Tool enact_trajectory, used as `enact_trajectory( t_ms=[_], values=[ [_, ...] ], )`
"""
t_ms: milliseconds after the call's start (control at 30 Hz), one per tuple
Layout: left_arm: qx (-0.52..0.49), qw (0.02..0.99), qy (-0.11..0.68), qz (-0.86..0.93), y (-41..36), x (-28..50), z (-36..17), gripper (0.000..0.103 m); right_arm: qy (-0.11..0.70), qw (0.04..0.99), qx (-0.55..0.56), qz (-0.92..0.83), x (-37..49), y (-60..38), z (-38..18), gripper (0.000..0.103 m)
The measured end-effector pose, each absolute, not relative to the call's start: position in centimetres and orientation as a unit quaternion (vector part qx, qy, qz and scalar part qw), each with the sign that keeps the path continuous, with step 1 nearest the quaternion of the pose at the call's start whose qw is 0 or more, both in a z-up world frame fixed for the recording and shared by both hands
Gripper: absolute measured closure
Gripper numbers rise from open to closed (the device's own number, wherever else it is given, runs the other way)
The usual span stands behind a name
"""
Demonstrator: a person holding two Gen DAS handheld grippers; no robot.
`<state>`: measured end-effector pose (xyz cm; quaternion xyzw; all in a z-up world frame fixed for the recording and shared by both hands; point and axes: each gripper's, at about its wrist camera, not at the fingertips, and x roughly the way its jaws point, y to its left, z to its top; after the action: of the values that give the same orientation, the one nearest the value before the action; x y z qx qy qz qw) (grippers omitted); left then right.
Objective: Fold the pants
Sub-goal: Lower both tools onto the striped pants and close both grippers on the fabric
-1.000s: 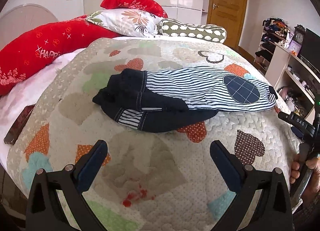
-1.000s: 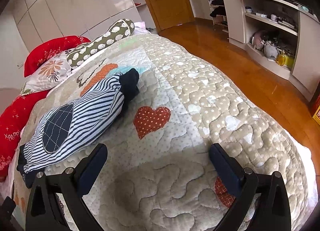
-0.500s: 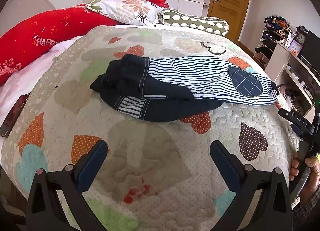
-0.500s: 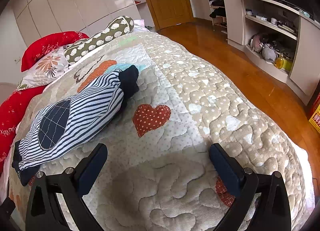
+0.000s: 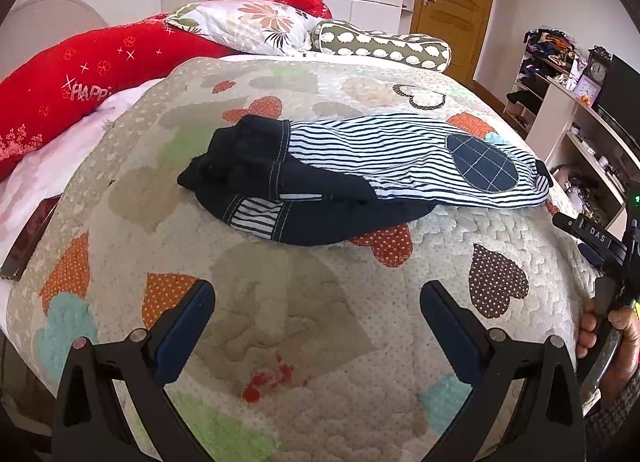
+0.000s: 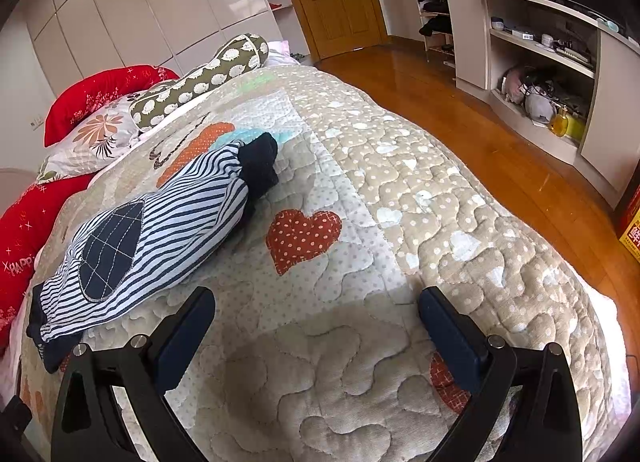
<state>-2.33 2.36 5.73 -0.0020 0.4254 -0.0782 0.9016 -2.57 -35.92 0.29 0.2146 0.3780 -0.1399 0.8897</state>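
Observation:
Striped navy-and-white pants (image 5: 384, 157) with a navy knee patch and dark waistband lie across the quilted bed, legs stacked, waist to the left. In the right wrist view the pants (image 6: 160, 229) lie to the left, dark cuffs toward the far end. My left gripper (image 5: 316, 326) is open and empty, hovering over the quilt in front of the pants. My right gripper (image 6: 316, 326) is open and empty over the quilt, to the right of the pants. The right gripper also shows in the left wrist view (image 5: 600, 246), held by a hand at the right edge.
The heart-patterned quilt (image 5: 280, 302) covers the bed. Red, floral and green pillows (image 5: 256, 25) lie at the head. A dark flat object (image 5: 28, 238) sits at the left bed edge. Shelves (image 6: 540, 61) and wooden floor (image 6: 500, 149) lie right of the bed.
Both grippers shifted slightly; the left view dipped then rose back, and the right view moved a little closer to the pants. The pants have not moved.

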Motion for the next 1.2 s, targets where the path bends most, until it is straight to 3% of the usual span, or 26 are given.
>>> enact_trajectory(
  t_ms=[233,433,833,1200],
  values=[
    [0.020,0.904,0.416,-0.093,1.8,-1.7,7.0,0.001,0.381,0.883,0.246,-0.119,-3.3,-36.6,1.2,0.000],
    [-0.028,0.904,0.412,-0.111,4.0,1.5,9.2,0.001,0.379,0.886,0.252,-0.092,-3.9,-36.7,3.1,0.000],
    [-0.065,0.882,0.445,-0.141,6.5,13.9,8.8,0.001,0.389,0.914,0.103,-0.057,5.3,-34.3,7.4,0.005],
    [-0.022,0.856,0.472,-0.211,2.1,19.0,6.4,0.001,0.447,0.893,0.045,-0.020,12.6,-33.0,5.8,0.011]
  ],
)
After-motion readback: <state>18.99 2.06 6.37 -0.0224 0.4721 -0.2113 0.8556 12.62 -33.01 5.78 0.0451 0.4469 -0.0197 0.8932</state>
